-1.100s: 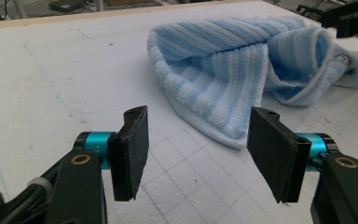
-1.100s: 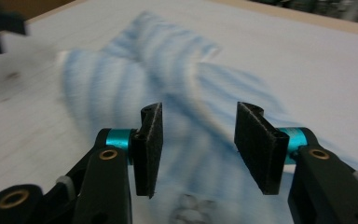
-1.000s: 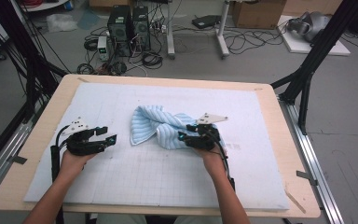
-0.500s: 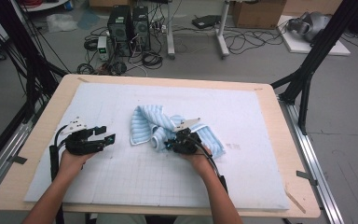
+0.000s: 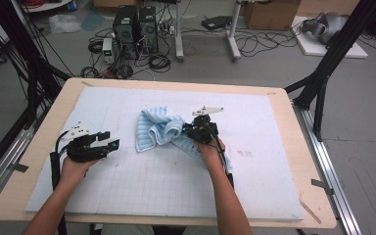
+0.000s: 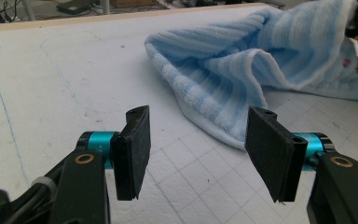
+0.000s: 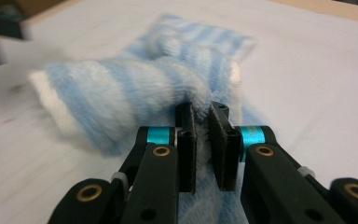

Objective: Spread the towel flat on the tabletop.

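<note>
Towel (image 5: pixel 159 131): blue-and-white striped, bunched near the middle of the mat (image 5: pixel 127 191), one end trailing under your right hand.

Right gripper (image 5: pixel 185 131): your jaws have just been closing and now pinch a fold of the towel (image 7: pixel 121 100) tight between the pads.

Left gripper (image 5: pixel 108 142): yours sits on the mat's left side, just short of the towel's edge (image 6: pixel 214 98), jaws standing wide with nothing between the pads.

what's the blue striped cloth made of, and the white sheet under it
Towel: looks like soft terry or fleece, matte, with a fuzzy ribbed pile in pale blue and white stripes. White mat: probably a foam or paper-like board, matte, faint printed grid, scuffed; the look leaves it open.
</note>
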Action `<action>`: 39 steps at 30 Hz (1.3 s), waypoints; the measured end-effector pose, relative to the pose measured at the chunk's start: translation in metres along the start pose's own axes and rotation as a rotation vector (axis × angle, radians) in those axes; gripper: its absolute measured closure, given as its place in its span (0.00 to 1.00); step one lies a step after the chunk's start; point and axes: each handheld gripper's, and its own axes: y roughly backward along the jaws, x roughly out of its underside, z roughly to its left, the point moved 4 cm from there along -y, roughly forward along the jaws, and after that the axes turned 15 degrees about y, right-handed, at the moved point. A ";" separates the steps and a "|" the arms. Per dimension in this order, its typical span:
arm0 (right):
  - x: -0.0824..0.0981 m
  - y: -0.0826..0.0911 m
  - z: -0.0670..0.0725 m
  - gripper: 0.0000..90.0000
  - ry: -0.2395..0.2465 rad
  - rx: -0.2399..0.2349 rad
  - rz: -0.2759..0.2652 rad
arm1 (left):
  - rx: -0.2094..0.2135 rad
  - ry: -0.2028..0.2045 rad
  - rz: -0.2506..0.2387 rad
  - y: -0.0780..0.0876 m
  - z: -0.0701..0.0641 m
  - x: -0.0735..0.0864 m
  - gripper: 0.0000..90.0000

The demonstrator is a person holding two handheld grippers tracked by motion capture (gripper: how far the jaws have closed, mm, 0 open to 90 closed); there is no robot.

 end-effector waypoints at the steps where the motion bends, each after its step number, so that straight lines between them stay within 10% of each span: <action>1: 0.000 0.000 0.000 0.91 0.000 0.000 0.000 | 0.000 0.000 -0.004 0.000 0.000 0.000 0.46; 6: 0.012 -0.017 -0.027 0.92 -0.051 0.152 0.082 | 0.003 0.004 -0.009 0.002 0.001 -0.001 0.46; 10: 0.021 -0.021 -0.036 0.91 -0.073 0.187 0.129 | 0.005 0.000 -0.002 0.002 0.001 0.000 0.47; 15: 0.017 -0.013 -0.034 0.66 -0.066 0.178 0.099 | 0.006 0.004 -0.006 0.002 0.002 0.000 0.47; 30: 0.015 0.043 0.006 0.53 0.073 0.056 -0.025 | 0.018 -0.006 -0.029 0.005 0.000 -0.003 0.44; 37: 0.014 0.008 0.030 0.52 0.196 0.034 0.080 | 0.019 -0.016 -0.025 0.004 -0.001 -0.003 0.44; 39: 0.021 -0.014 0.031 0.70 0.211 0.059 0.165 | 0.020 -0.013 -0.025 0.004 -0.001 -0.003 0.44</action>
